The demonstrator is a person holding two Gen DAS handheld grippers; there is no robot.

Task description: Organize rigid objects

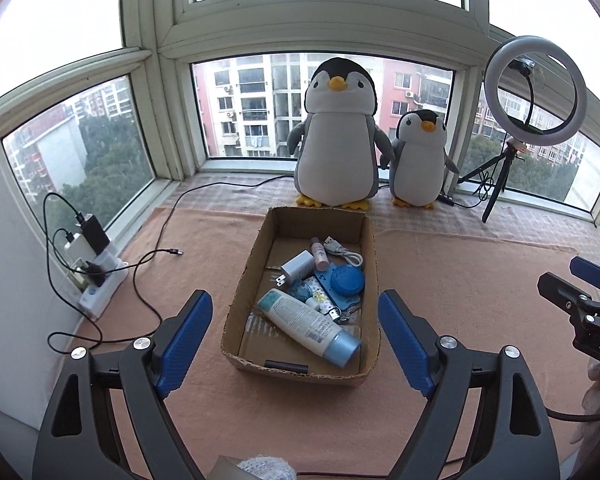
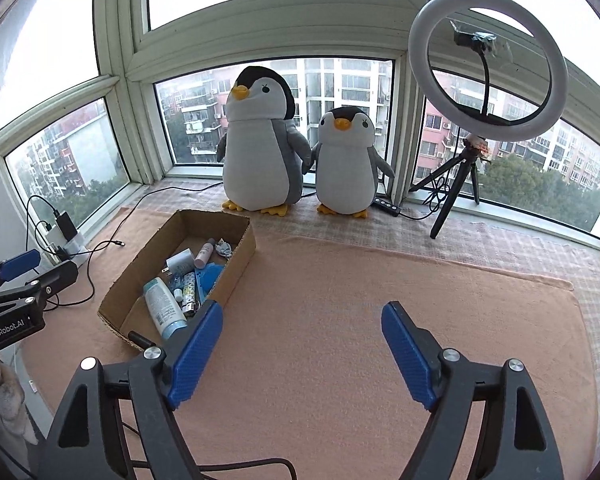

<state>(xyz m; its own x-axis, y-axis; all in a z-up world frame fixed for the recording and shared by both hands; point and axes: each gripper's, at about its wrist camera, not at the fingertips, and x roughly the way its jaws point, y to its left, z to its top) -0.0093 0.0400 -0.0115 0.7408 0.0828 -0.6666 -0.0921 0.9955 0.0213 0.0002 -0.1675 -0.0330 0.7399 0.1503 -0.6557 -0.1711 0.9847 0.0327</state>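
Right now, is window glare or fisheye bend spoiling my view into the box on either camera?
Left wrist view: upper panes blown out white, but the cardboard box and lotion tube are sharp and evenly lit. Right wrist view: same white sky, window frames bowed, the box off to the left and partly hidden behind the right gripper.

plush penguins: two
cardboard box: one
ring light: one
lotion tube: one
wall charger: one
small bottle: one

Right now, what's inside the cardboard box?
Inside the cardboard box: a white tube, white charger, small bottle, round blue case, white cable. Anything underneath them is hidden.
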